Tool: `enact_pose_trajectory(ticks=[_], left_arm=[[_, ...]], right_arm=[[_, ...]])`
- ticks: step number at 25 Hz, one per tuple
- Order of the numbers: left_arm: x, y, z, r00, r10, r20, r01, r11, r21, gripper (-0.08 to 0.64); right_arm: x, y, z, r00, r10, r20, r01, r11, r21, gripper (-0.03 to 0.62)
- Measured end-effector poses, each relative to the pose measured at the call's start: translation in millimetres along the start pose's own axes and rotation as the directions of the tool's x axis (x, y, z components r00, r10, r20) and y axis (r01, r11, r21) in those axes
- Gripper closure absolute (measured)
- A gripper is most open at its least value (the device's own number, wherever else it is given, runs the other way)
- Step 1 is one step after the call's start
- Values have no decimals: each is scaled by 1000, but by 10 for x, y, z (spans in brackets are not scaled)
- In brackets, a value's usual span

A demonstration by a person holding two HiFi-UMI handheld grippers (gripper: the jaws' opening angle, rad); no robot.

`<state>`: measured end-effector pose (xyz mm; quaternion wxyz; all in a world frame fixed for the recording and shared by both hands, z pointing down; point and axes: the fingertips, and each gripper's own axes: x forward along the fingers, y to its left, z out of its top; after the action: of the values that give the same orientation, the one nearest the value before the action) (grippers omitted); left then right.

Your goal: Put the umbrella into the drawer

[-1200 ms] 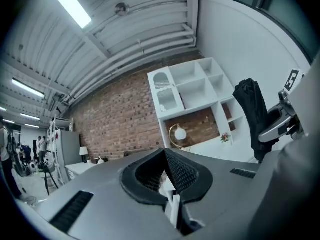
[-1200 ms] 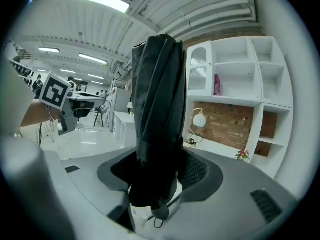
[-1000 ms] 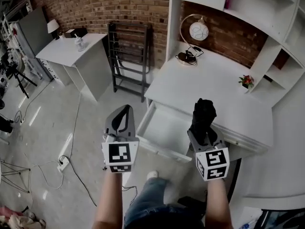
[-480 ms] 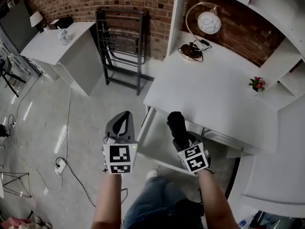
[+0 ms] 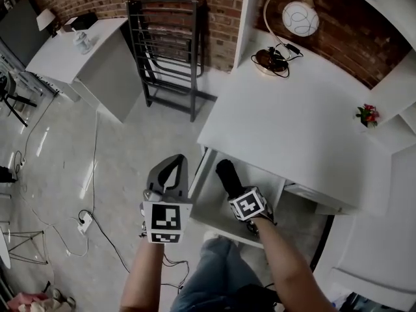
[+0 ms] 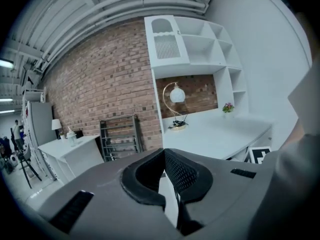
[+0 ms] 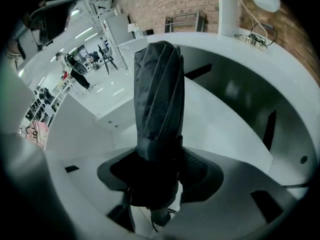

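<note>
A folded black umbrella [image 5: 227, 175] sticks out of my right gripper [image 5: 235, 190], which is shut on it. It hangs low over the inside of the open white drawer [image 5: 209, 203] under the desk [image 5: 292, 122]. In the right gripper view the umbrella [image 7: 157, 94] points away from the gripper [image 7: 155, 159] over the drawer's white bottom [image 7: 220, 124]; I cannot tell whether it touches. My left gripper [image 5: 170, 169] hovers over the floor just left of the drawer, shut with nothing in it. In the left gripper view its fingertips [image 6: 163, 152] meet.
On the desk stand a globe lamp [image 5: 296, 18] with its cable and a small flower pot [image 5: 368, 114]. A black folding rack [image 5: 170, 51] leans on the brick wall, next to a white side table [image 5: 78, 57]. Cables and a power strip [image 5: 84, 223] lie on the floor.
My right gripper has carried the umbrella left and down, from above the drawer's right part into the drawer opening. The left gripper has stayed about where it was.
</note>
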<state>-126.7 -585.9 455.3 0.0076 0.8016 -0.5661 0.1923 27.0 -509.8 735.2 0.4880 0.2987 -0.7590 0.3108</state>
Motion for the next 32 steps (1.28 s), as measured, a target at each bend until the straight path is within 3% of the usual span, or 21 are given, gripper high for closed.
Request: enact_pose_trajectory(ticks=[7, 12, 15, 19, 22, 27, 30, 32], left_arm=[[109, 154, -102, 999, 23, -25, -23, 999, 29, 558], [92, 186, -104, 999, 31, -30, -30, 999, 38, 558], [56, 135, -107, 999, 28, -33, -27, 999, 19, 558], [-43, 41, 5, 1000, 18, -21, -18, 1000, 2, 558], [-175, -20, 142, 1000, 25, 0, -25, 999, -27, 558], [-348, -119, 463, 997, 40, 68, -38, 999, -35, 558], [-480, -166, 698, 992, 57, 116, -53, 998, -35, 558], [-577, -170, 867, 986, 72, 152, -67, 997, -44, 558]], right_arm=[[615, 89, 157, 993, 118, 24, -120, 989, 86, 354], [643, 310, 184, 982, 181, 52, -188, 963, 192, 344], [391, 264, 183, 988, 145, 47, -151, 972, 181, 341], [-175, 92, 190, 999, 38, 39, -41, 995, 89, 341], [-759, -7, 321, 992, -56, 112, 55, 998, 7, 342], [-1788, 59, 618, 948, -69, 311, 77, 997, -15, 364], [-2445, 93, 712, 895, -90, 437, 106, 994, -12, 373], [-2916, 94, 747, 839, -122, 530, 135, 991, 14, 389]])
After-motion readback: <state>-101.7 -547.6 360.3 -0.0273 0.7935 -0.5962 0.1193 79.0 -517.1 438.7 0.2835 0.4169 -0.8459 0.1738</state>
